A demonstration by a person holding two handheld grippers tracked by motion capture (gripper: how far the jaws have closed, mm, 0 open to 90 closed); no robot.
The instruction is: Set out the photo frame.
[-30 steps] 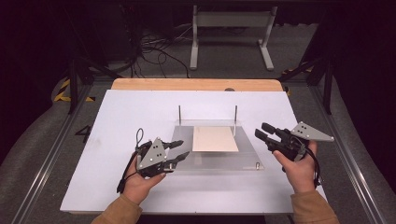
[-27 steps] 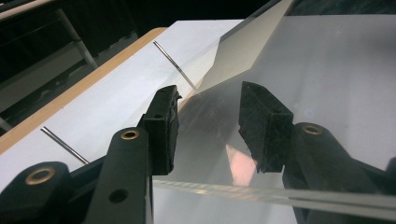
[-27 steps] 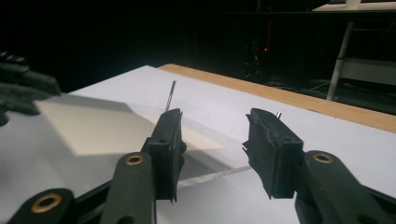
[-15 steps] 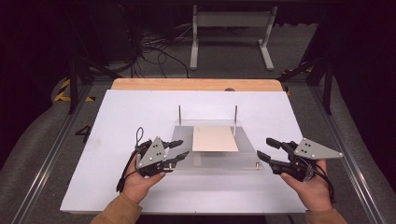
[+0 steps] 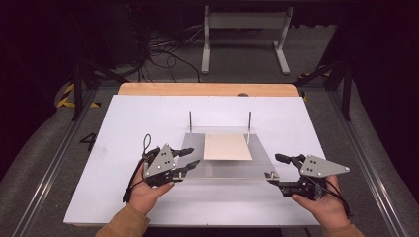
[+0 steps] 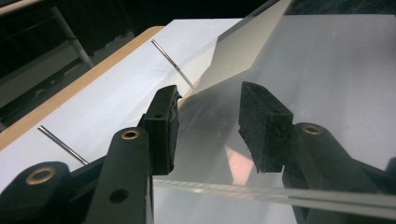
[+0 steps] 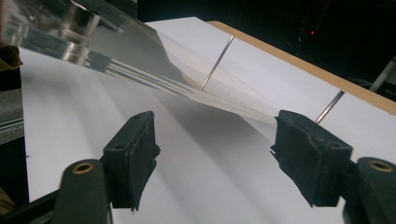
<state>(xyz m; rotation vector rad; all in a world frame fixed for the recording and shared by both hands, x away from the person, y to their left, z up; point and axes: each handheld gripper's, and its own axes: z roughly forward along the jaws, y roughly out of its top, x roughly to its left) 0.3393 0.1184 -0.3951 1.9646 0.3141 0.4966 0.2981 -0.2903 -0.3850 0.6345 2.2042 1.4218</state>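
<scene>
A clear plastic plate [image 5: 232,170] lies on the white table top, with a tan sheet [image 5: 227,147] at its middle. Two thin metal pins [image 5: 190,121] [image 5: 249,121] stand upright behind the plate. My left gripper [image 5: 192,156] is at the plate's near left corner. In the left gripper view its jaws [image 6: 210,112] stand well apart, with the plate's edge [image 6: 280,191] running between them and no pad pressing on it. My right gripper [image 5: 277,172] is just off the plate's near right corner. Its jaws [image 7: 215,140] have just been opening and hold nothing.
The white table top [image 5: 148,118] has bare room on all sides of the plate. A wooden strip [image 5: 207,89] runs along its far edge. Past it, on the dark floor, are cables [image 5: 163,54] and a white metal stand [image 5: 244,29].
My right gripper has drawn back toward the near right of the table, and its jaws have spread wider. The left gripper and the plate have stayed where they were.
</scene>
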